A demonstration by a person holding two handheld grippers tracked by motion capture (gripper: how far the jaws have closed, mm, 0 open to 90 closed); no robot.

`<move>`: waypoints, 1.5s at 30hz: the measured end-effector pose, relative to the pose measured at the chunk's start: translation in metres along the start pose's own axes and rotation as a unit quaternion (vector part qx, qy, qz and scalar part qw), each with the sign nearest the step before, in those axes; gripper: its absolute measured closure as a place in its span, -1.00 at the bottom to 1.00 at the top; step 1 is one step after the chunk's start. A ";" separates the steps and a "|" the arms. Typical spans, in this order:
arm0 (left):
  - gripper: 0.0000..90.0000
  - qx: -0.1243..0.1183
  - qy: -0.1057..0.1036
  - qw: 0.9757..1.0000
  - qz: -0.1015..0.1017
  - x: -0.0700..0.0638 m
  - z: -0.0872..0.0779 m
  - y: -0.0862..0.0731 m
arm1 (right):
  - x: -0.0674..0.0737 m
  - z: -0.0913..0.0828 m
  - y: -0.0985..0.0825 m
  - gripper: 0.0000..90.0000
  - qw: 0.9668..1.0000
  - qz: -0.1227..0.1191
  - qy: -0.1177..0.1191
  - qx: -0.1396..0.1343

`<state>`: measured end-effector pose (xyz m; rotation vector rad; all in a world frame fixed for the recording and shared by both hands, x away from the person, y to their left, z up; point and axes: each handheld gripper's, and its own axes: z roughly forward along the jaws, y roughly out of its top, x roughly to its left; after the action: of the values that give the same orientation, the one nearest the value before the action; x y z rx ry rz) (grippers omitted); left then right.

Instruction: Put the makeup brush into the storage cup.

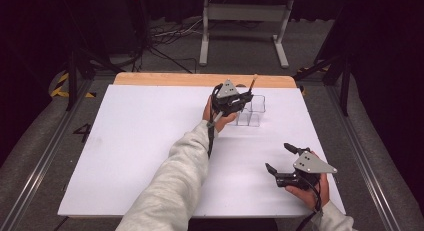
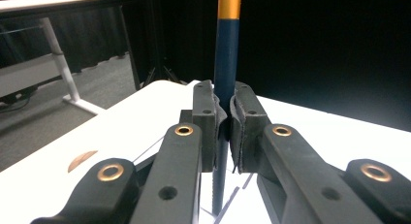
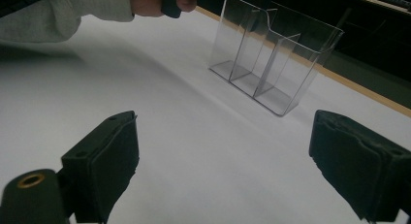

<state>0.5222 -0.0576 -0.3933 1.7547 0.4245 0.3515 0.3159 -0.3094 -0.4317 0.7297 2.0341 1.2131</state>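
The left gripper (image 1: 239, 102) pinches a dark pen (image 2: 226, 64) with an orange band, its jaws closed tight on the shaft, and holds it upright over a clear holder (image 1: 251, 111) near the table's far edge. The right gripper (image 1: 286, 163) rests near the front edge, jaws wide apart and empty. The risk from here — a tilted pen could catch a divider wall and tip the light holder, or slip between the pads. The table (image 1: 125, 151) is a white sheet on a wooden board; around it are grey carpet, loose cables and black curtains.
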 end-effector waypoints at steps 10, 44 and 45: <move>0.81 0.005 0.002 1.000 0.004 -0.001 0.000 -0.001 | 0.000 0.000 0.000 -0.75 1.000 -0.002 0.000 -0.001; -0.67 0.011 0.024 0.999 0.042 -0.004 -0.032 0.010 | 0.002 0.001 0.001 -0.74 1.000 -0.007 0.004 0.006; -0.67 0.012 0.023 0.999 0.045 -0.005 -0.033 0.010 | 0.002 0.001 0.001 -0.74 1.000 -0.007 0.004 0.006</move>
<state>0.5040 -0.0331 -0.3761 1.7964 0.3848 0.4528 0.3152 -0.3069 -0.4320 0.7171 2.0520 1.1986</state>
